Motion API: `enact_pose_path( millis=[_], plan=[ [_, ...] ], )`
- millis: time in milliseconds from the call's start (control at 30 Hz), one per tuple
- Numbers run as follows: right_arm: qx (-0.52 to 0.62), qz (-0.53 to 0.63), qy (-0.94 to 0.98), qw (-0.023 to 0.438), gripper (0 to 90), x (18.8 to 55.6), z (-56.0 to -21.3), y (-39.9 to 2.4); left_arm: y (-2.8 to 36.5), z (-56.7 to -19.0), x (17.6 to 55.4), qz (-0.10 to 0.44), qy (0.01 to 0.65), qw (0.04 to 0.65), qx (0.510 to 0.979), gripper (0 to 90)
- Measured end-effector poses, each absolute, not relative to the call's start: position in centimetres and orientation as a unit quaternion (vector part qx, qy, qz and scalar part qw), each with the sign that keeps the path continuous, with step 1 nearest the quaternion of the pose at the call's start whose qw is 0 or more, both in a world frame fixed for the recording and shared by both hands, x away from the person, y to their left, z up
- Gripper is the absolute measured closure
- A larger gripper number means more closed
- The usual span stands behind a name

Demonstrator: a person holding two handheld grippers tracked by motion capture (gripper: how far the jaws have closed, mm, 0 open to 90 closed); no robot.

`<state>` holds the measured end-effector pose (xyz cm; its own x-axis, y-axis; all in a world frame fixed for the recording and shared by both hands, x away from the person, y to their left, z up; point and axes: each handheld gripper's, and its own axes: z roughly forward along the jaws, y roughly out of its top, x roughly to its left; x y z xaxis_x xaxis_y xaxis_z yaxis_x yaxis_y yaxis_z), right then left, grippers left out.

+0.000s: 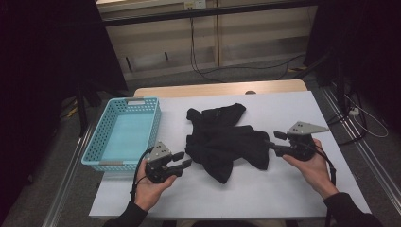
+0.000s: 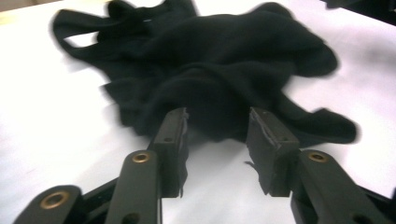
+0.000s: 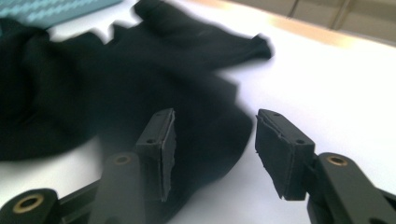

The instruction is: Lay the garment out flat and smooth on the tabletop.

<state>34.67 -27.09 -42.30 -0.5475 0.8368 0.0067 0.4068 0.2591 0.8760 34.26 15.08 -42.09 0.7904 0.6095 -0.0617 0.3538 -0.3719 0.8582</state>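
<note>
White table (image 1: 283, 189): black garment (image 1: 227, 139) between parted, empty tongs; blue basket (image 1: 124, 132) left.

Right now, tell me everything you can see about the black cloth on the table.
The cloth is a black, soft, matte garment, crumpled in a loose heap on the white table near its middle, right of the basket. A sleeve-like flap sticks up and back, another lobe trails toward the person. Folds overlap, so its exact type is unclear. The left gripper sits at its left edge and the right gripper at its right edge, both with fingers apart and not pinching it.
</note>
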Motion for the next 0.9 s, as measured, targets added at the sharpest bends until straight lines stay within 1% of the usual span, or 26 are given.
enact_pose_path(
  millis=[33, 67, 100, 133, 167, 200, 233, 300, 367, 433, 467, 500, 533, 567, 600, 633, 667, 733, 800, 867, 900],
  plan=[
    [0.405, 0.447, 0.762, 0.234, 50.3, 33.9, -42.5, -26.9, 14.7, -42.0, 33.9, 0.132, 0.287, 0.476, 0.821, 60.3],
    [0.393, 0.441, 0.775, 0.225, 54.3, 32.7, -42.9, -26.4, 13.9, -42.0, 33.4, 0.123, 0.276, 0.476, 0.826, 66.4],
    [0.393, 0.441, 0.775, 0.225, 54.3, 32.7, -42.9, -26.4, 13.9, -42.0, 33.4, 0.123, 0.276, 0.476, 0.826, 68.1],
    [0.376, 0.440, 0.788, 0.207, 63.4, 31.7, -43.2, -25.9, 13.1, -41.9, 32.9, 0.116, 0.257, 0.476, 0.833, 70.6],
    [0.376, 0.440, 0.788, 0.207, 63.4, 31.7, -43.2, -25.9, 13.1, -41.9, 32.9, 0.116, 0.257, 0.476, 0.833, 72.3],
    [0.358, 0.437, 0.800, 0.201, 71.9, 30.8, -43.3, -25.2, 12.1, -42.0, 32.6, 0.100, 0.244, 0.478, 0.838, 74.0],
    [0.358, 0.437, 0.800, 0.201, 71.9, 30.8, -43.3, -25.2, 12.1, -42.0, 32.6, 0.100, 0.244, 0.478, 0.838, 75.1],
    [0.344, 0.434, 0.812, 0.184, 79.0, 30.4, -43.6, -24.6, 10.8, -42.3, 32.4, 0.095, 0.228, 0.473, 0.846, 76.4],
    [0.335, 0.424, 0.824, 0.172, 80.4, 30.5, -44.2, -24.1, 9.9, -42.4, 32.3, 0.088, 0.218, 0.473, 0.849, 78.2],
    [0.332, 0.412, 0.832, 0.167, 79.8, 30.8, -44.8, -23.6, 9.1, -42.5, 32.3, 0.082, 0.212, 0.471, 0.852, 78.3],
    [0.329, 0.408, 0.837, 0.158, 78.2, 31.2, -45.2, -23.2, 8.3, -42.8, 32.5, 0.078, 0.212, 0.461, 0.859, 78.3],
    [0.329, 0.408, 0.837, 0.158, 78.2, 31.2, -45.2, -23.2, 8.3, -42.8, 32.5, 0.078, 0.212, 0.461, 0.859, 78.3],
    [0.331, 0.399, 0.841, 0.152, 75.4, 31.5, -45.8, -22.7, 7.8, -43.6, 32.9, 0.077, 0.219, 0.444, 0.865, 79.3],
    [0.331, 0.399, 0.841, 0.152, 75.4, 31.5, -45.8, -22.7, 7.8, -43.6, 32.9, 0.077, 0.219, 0.444, 0.865, 79.9],
    [0.333, 0.392, 0.844, 0.150, 72.2, 31.8, -46.2, -22.4, 7.6, -44.4, 33.4, 0.074, 0.228, 0.428, 0.872, 79.9],
    [0.333, 0.392, 0.844, 0.150, 72.2, 31.8, -46.2, -22.4, 7.6, -44.4, 33.4, 0.074, 0.228, 0.428, 0.872, 79.8],
    [0.334, 0.390, 0.844, 0.153, 70.0, 32.0, -46.3, -22.2, 7.5, -44.9, 33.6, 0.063, 0.236, 0.424, 0.872, 79.8],
    [0.340, 0.385, 0.842, 0.164, 67.5, 32.5, -46.4, -22.0, 7.4, -45.2, 33.7, 0.057, 0.240, 0.422, 0.872, 73.3],
    [0.349, 0.381, 0.837, 0.181, 61.1, 33.1, -46.5, -22.1, 7.1, -45.1, 33.7, 0.051, 0.239, 0.429, 0.870, 63.1],
    [0.354, 0.378, 0.834, 0.190, 54.9, 33.4, -46.5, -22.1, 6.6, -45.3, 33.7, 0.049, 0.236, 0.424, 0.873, 58.6],
    [0.354, 0.378, 0.834, 0.190, 54.9, 33.4, -46.5, -22.1, 6.6, -45.3, 33.7, 0.049, 0.236, 0.424, 0.873, 56.3]
  ],
)
